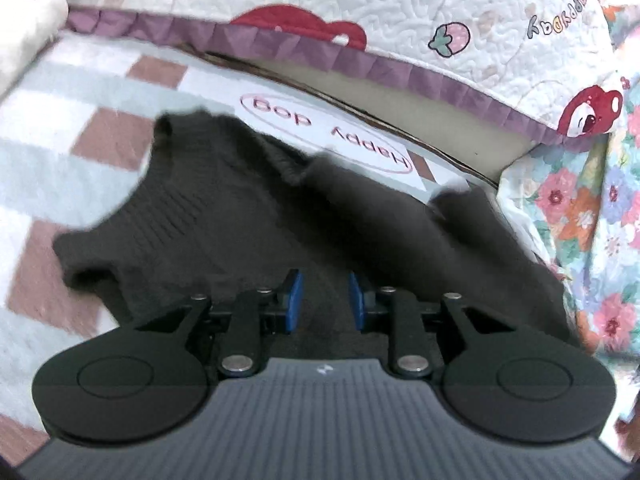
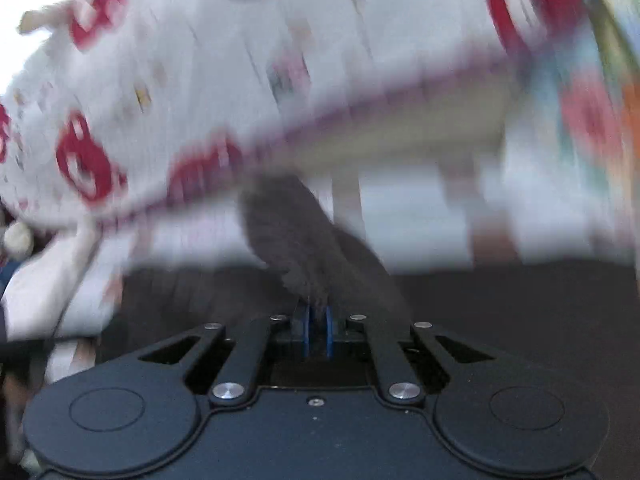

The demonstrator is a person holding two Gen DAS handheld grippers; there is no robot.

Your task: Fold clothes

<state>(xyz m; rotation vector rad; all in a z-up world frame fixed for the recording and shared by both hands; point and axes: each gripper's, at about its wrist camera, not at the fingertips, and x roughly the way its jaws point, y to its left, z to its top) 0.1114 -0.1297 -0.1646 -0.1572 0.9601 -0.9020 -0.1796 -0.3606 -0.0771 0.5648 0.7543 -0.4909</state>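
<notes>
While R gripper (image 2: 318, 330) is pinched tight on a strip of the dark grey knit sweater (image 1: 248, 232) | sweater flat on checked blanket (image 1: 60, 148), long axis L-R | L gripper (image 1: 324, 300) part open over near hem, pads off cloth | R nearer to fold.

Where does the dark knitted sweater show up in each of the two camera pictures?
Left wrist view: the dark sweater lies spread across the middle, on the checked blanket.
Right wrist view: a blurred strip of it rises at centre from the right gripper.
Shared landmark: the white quilt with red prints.
</notes>
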